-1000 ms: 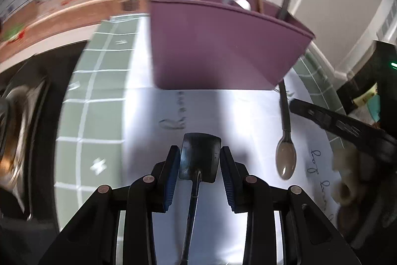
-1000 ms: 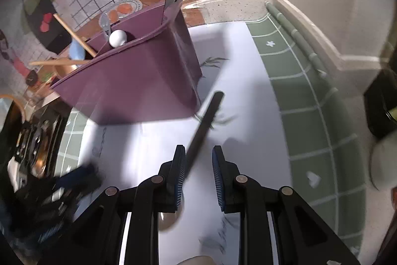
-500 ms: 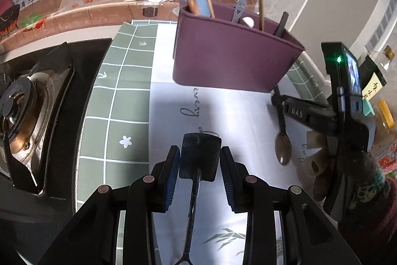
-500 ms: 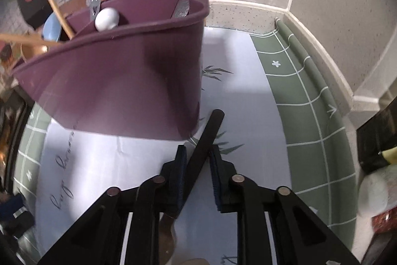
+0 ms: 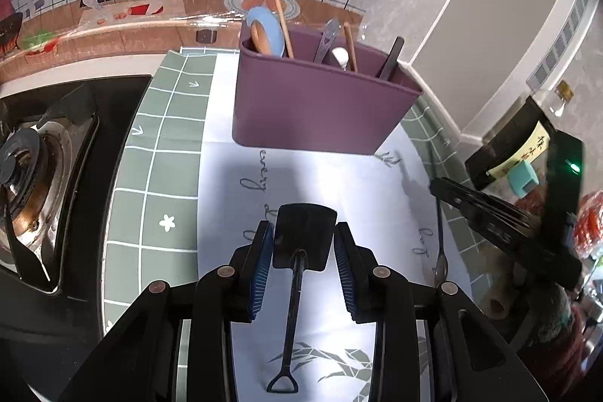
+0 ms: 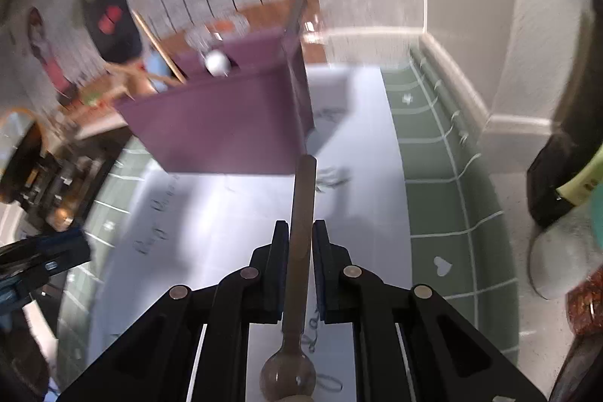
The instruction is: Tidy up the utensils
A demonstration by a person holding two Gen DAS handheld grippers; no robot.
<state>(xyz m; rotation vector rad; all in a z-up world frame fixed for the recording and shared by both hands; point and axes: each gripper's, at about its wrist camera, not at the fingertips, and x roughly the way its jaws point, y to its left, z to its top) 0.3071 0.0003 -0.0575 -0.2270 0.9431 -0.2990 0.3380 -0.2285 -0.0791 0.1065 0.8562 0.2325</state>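
A purple utensil holder (image 5: 316, 108) stands on the white mat (image 5: 339, 183), with chopsticks, a blue spoon and other utensils in it; it also shows in the right wrist view (image 6: 226, 123). My left gripper (image 5: 303, 243) is shut on a small black spatula (image 5: 303, 236), blade forward, above the mat in front of the holder. My right gripper (image 6: 300, 243) is shut on a brown spoon (image 6: 299, 232) by its handle, bowl toward the camera, lifted off the mat right of the holder. The right gripper and spoon (image 5: 439, 251) show at the right in the left wrist view.
A gas stove (image 5: 34, 168) lies left of the green tiled mat (image 5: 158, 176). A black box (image 5: 508, 153) and jars stand at the right by the wall. The tiled wall is behind the holder.
My right gripper has lifted the spoon off the mat and drawn back from the holder. My left gripper has also drawn back, still holding the spatula.
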